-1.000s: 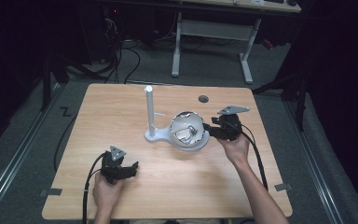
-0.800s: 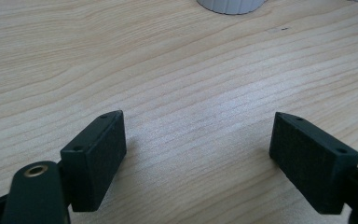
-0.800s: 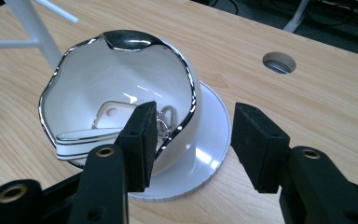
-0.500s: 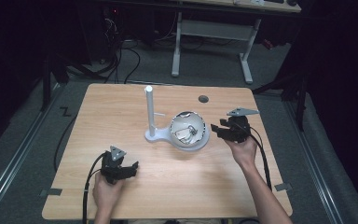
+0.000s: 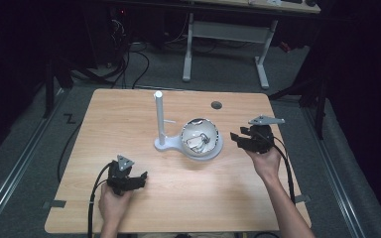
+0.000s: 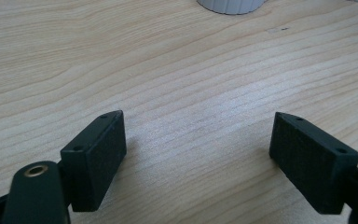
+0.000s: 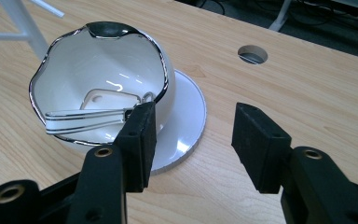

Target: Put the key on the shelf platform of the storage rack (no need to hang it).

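The white wavy-rimmed ceramic bowl (image 5: 200, 138) sits on a round white stand base (image 7: 186, 116) mid-surface, toward the far edge. The right gripper (image 5: 239, 139) is just beside it, jaws apart and empty. The left gripper (image 5: 138, 179), near the near edge, also has its jaws apart.

- Left gripper (image 5: 125, 179): black body, grey three-cornered plate on top w/ small dark holes; black cable loops off its 9 o'clock side and runs down past the forearm.
- Left gripper view: two black rectangular pads (image 6: 98, 156), matte, fine-textured faces, small screw holes along the top edges; brass-ringed hole in the arm at 7 o'clock.
- Right gripper (image 5: 252, 140): same black build, grey plate at 12 o'clock, black cable trailing twd 5 o'clock.
- Right gripper view: blocky black pads (image 7: 256, 144), brass-ringed screw holes (three seen).
- Forearms bare, no sleeves seen.
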The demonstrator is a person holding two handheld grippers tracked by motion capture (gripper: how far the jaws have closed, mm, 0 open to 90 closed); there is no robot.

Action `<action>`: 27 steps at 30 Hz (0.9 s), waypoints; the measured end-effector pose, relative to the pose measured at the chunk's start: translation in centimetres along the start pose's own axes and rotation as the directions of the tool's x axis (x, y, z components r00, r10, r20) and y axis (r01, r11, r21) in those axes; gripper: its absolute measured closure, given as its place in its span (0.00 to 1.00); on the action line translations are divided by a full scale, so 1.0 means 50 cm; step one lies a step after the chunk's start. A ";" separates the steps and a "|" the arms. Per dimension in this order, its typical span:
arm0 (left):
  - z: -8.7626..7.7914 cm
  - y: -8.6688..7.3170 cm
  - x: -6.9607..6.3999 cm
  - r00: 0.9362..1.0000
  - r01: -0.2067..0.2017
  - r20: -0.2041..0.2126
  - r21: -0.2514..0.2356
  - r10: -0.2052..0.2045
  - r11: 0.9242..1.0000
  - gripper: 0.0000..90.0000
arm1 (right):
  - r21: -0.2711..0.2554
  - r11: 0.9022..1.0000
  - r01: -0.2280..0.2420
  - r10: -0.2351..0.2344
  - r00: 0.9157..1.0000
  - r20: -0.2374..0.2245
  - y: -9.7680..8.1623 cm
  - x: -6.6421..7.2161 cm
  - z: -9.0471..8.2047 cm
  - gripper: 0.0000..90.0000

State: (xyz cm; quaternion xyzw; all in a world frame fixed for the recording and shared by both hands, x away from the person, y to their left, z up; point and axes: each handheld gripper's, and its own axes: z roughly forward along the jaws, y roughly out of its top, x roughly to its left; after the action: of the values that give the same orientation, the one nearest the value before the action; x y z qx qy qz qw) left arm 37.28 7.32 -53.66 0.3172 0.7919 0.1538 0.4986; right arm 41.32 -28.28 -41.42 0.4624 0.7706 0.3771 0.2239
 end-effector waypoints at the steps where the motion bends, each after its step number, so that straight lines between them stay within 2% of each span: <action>1: 0.000 0.000 0.001 1.000 -0.010 0.005 0.001 0.010 1.000 0.21 | 0.000 1.000 0.000 0.000 1.000 0.000 0.000 0.000 -0.002 0.56; 11: 0.000 0.000 0.001 1.000 -0.010 0.005 0.002 0.010 1.000 0.21 | -0.008 1.000 0.004 -0.004 1.000 0.010 -0.005 -0.004 -0.024 0.56; 16: 0.000 0.000 0.001 1.000 -0.010 0.005 0.001 0.010 1.000 0.21 | 0.000 1.000 -0.022 0.022 1.000 0.017 -0.023 -0.018 -0.031 0.56; 27: 0.000 0.000 0.001 1.000 -0.010 0.005 0.002 0.010 1.000 0.21 | -0.024 0.998 -0.061 0.062 0.998 0.025 -0.048 -0.036 -0.065 0.56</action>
State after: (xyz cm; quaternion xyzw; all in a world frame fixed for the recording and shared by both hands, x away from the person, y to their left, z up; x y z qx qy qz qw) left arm 37.27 7.38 -53.69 0.3220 0.7892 0.1549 0.4995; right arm 38.60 -31.76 -41.33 0.4881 0.7487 0.3865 0.2275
